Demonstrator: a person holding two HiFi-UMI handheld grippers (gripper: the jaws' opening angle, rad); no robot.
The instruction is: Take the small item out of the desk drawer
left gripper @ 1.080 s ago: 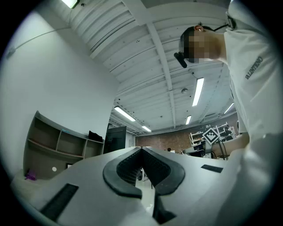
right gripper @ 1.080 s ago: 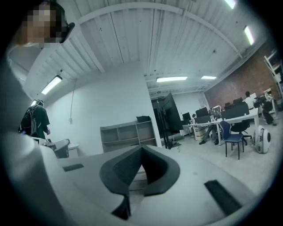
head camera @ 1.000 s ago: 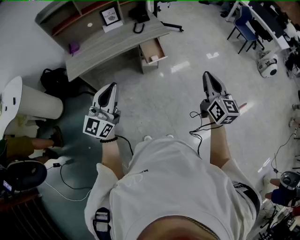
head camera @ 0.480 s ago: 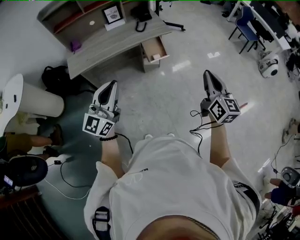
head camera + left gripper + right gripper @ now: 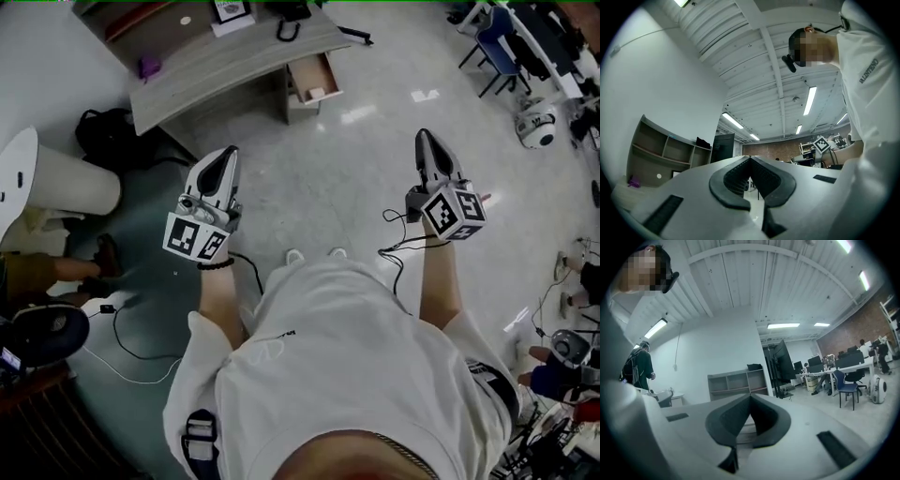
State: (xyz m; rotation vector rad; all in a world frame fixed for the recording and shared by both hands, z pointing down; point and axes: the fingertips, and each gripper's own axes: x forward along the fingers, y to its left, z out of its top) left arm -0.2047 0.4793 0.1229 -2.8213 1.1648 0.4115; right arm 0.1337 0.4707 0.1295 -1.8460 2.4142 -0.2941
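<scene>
Left gripper [image 5: 228, 154]: jaws pressed together with nothing between them. Held out in front of the person and aimed toward the desk.
Right gripper [image 5: 427, 138]: jaws also pressed together and empty. Held level beside the left one, the two well apart.
Step in hand: the approach, by my reading. Neither gripper is anywhere near the drawer, and nothing has been picked up.
Doing it well: close the gap to the desk first. Spread the jaws of the working gripper before it goes into the drawer. Come down from above through the open top, clear of the side walls, and pinch the item across its narrow sides.
Desk [image 5: 225, 73]: far side of the floor, with a shelf unit [image 5: 141, 23] on top.
Drawer [image 5: 309, 71]: pulled out at the desk's right end, top open.
Small item [image 5: 317, 93]: a pale thing lying toward the drawer's front end, too small to name.
Item relative to grippers: well ahead of both, roughly between their two lines of aim, with bare floor [image 5: 328, 178] in between.
</scene>
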